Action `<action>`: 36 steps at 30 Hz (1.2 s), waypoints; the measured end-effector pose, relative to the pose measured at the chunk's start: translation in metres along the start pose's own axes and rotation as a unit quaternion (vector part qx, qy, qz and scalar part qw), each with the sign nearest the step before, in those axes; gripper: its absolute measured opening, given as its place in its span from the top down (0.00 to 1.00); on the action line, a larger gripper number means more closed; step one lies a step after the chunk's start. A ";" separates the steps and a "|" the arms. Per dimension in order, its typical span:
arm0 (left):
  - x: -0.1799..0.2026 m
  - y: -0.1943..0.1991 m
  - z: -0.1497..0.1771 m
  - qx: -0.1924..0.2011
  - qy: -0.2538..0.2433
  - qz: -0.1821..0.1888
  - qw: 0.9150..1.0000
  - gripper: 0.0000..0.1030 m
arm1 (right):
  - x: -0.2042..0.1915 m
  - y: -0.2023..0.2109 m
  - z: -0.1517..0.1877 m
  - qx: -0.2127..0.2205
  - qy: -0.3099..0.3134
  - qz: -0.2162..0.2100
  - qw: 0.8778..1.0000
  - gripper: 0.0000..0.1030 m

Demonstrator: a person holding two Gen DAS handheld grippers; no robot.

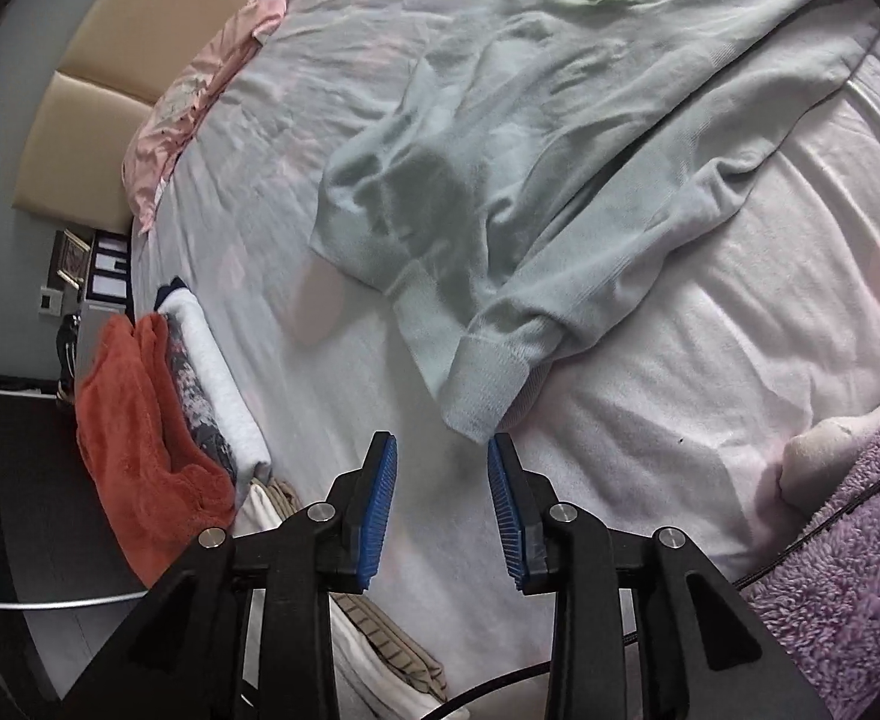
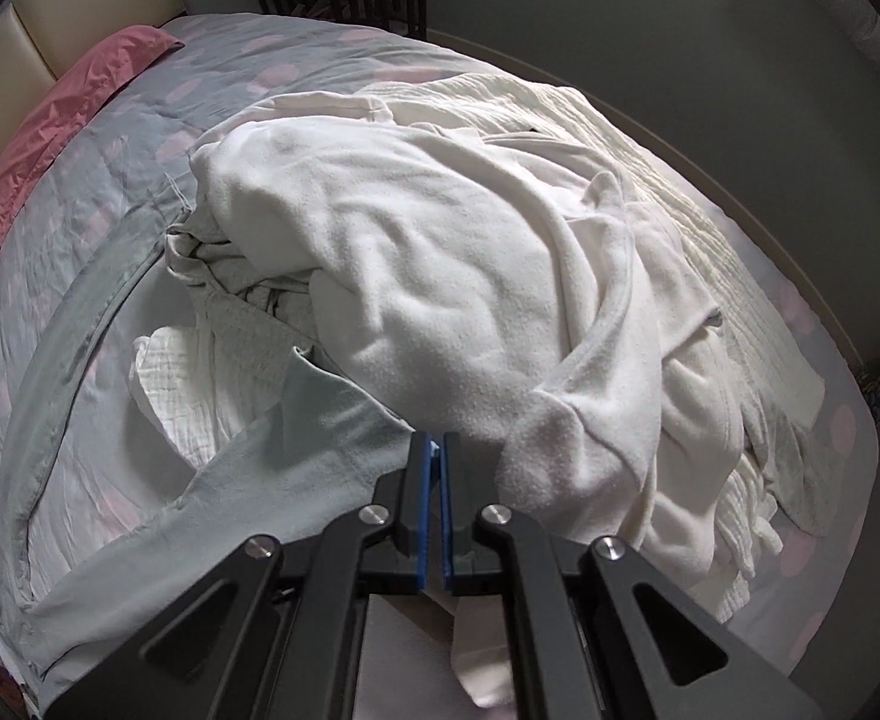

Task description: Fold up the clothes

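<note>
The left wrist view looks down and forward from close above the bed (image 1: pixel 710 276), toward the headboard (image 1: pixel 116 60) at far left. The right wrist view sits low and very near a heap of white laundry (image 2: pixel 440 276), facing the far wall. Both views share the bed and the pale green sweater (image 1: pixel 500 180).

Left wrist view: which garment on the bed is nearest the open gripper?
The pale green sweater: its ribbed cuff lies just ahead of the left gripper. The orange fleece and stacked folded clothes sit off to the side.
</note>
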State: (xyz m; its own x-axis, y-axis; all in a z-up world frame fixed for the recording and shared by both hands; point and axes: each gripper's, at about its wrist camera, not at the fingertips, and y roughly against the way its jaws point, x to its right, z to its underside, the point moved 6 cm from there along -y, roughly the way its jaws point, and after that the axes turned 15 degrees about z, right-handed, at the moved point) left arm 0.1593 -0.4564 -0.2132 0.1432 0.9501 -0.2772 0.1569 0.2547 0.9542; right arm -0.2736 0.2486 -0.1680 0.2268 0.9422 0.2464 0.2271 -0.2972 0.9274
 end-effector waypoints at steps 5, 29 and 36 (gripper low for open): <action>0.027 0.006 -0.025 0.020 -0.087 0.001 0.996 0.41 | -0.003 0.004 -0.001 0.002 0.001 0.006 1.000 0.97; -0.098 0.047 -0.065 0.085 0.147 -0.053 0.984 1.00 | -0.083 0.053 -0.083 0.072 -0.014 -0.003 0.997 0.98; -0.098 0.070 -0.073 0.111 0.111 -0.056 0.986 0.91 | -0.129 0.087 -0.102 0.094 0.016 -0.010 0.995 0.98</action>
State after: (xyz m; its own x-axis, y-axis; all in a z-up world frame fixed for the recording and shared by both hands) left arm 0.0854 -0.5184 -0.1108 -0.1016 0.9405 -0.3242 0.3724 0.3382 0.8643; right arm -0.3799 0.1171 -0.0898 0.1921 0.9514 0.2406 0.4055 -0.3002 0.8634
